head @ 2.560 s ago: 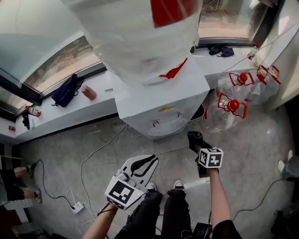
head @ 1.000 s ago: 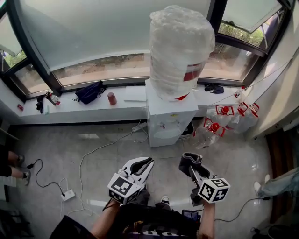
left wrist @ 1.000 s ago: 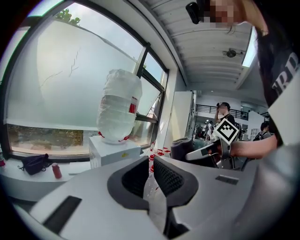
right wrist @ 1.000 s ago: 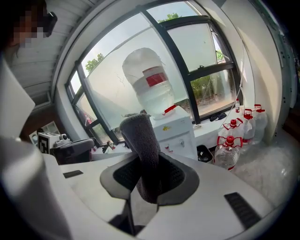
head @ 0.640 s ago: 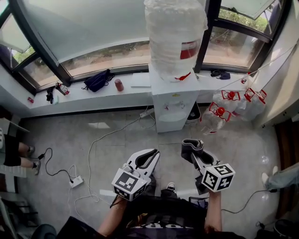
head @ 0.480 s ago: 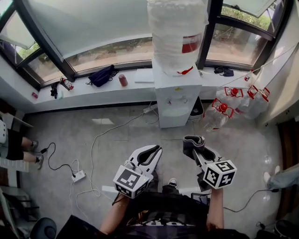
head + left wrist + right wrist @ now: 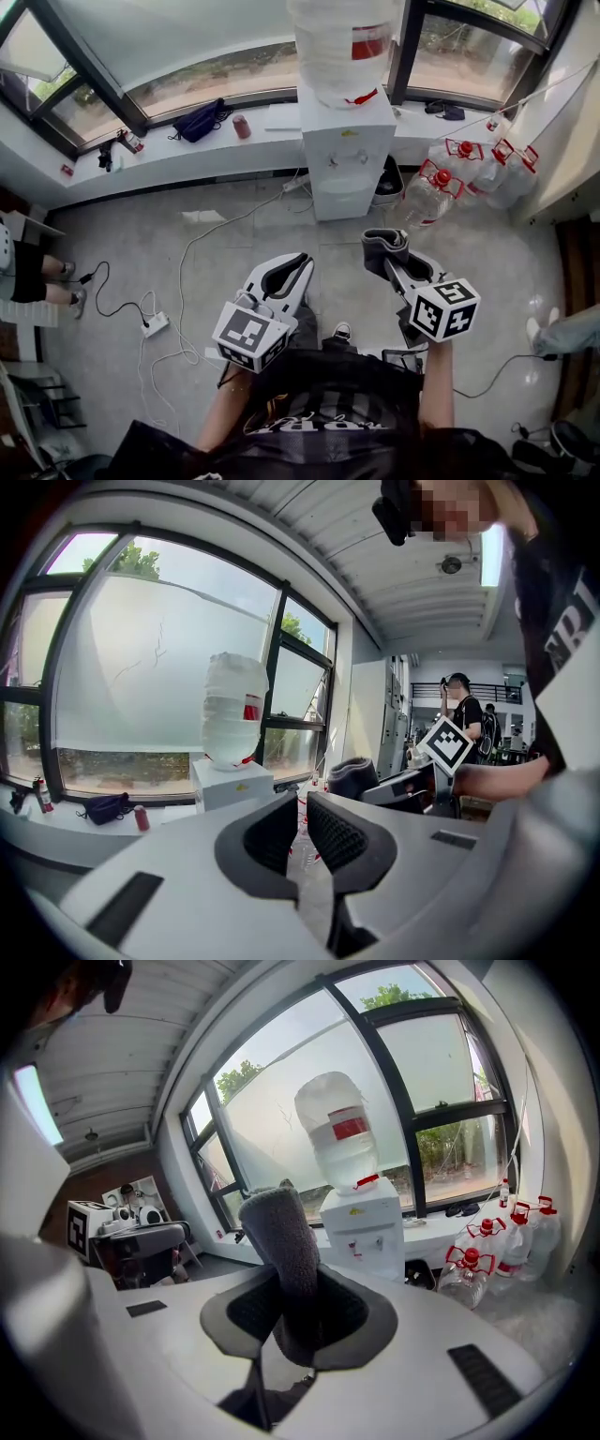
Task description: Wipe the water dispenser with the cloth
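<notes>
Right now: I am well apart from the water dispenser (image 7: pixel 345 155), and no wiping has begun.
Dispenser: it stands on the floor by the window, with a big water bottle (image 7: pixel 339 42) upside down on top.
Right claw (image 7: pixel 394 258): it pinches the grey cloth (image 7: pixel 382 246). A thick fold of the cloth sticks up out of the jaws and points at the dispenser.
Left claw (image 7: pixel 286 275): it is pressed together with only a thin slit between the pads, and nothing is in it. It hangs in the air beside the right one.
Around: red-capped water jugs (image 7: pixel 441 187) sit on the floor just beside the dispenser. White cables (image 7: pixel 187 272) run over the floor on the left.
Next, I think: walk closer and put the cloth on the white top or front.
Worry one: the cloth could slide out if I rub hard, since only its lower end sits in the jaws.
Worry two: a hard push up high could rock the big bottle.
Worry three: rubbing over the little taps could let water out.
Worry four: I could kick a jug or catch a foot on a cable while I walk.
</notes>
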Demonstrator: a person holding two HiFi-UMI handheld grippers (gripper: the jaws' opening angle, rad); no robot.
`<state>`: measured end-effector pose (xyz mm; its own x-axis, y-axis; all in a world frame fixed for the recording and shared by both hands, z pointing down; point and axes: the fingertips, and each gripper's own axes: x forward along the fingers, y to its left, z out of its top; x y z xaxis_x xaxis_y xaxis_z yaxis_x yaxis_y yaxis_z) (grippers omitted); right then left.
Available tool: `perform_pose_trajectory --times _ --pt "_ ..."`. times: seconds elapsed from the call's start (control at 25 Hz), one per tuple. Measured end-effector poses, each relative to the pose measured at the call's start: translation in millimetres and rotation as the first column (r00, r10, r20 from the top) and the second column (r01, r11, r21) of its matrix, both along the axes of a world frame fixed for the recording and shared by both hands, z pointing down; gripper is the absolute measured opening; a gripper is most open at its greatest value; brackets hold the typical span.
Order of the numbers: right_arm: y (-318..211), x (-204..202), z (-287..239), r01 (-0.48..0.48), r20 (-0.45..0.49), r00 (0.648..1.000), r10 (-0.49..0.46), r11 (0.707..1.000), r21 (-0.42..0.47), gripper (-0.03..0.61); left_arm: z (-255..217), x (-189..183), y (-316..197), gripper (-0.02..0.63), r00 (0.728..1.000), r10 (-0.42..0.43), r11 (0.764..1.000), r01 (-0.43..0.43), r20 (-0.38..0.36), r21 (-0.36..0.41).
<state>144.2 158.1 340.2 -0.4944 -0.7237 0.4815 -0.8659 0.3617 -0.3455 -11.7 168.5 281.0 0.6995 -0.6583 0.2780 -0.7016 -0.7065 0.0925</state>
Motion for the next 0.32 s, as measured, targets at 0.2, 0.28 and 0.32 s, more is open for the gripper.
perform_pose_trajectory --times 0.2,0.28,0.32 --pt "18.0 9.5 0.3 0.011 -0.011 1.0 -0.011 1.0 -0.004 0.103 2.2 6.0 18.3 0.031 1.0 -0.011 1.0 0.011 0.0 -0.009" --pt "26.4 11.1 1.9 0.015 -0.01 1.0 -0.015 1.0 -0.006 0.103 2.4 8.0 27.1 0.031 1.0 -0.009 1.0 0.009 0.002 -0.006" --pt "30.6 11.6 3.0 0.017 -0.009 1.0 -0.017 1.0 -0.007 0.103 2.6 8.8 31.6 0.031 1.0 -0.008 1.0 0.008 0.003 -0.005"
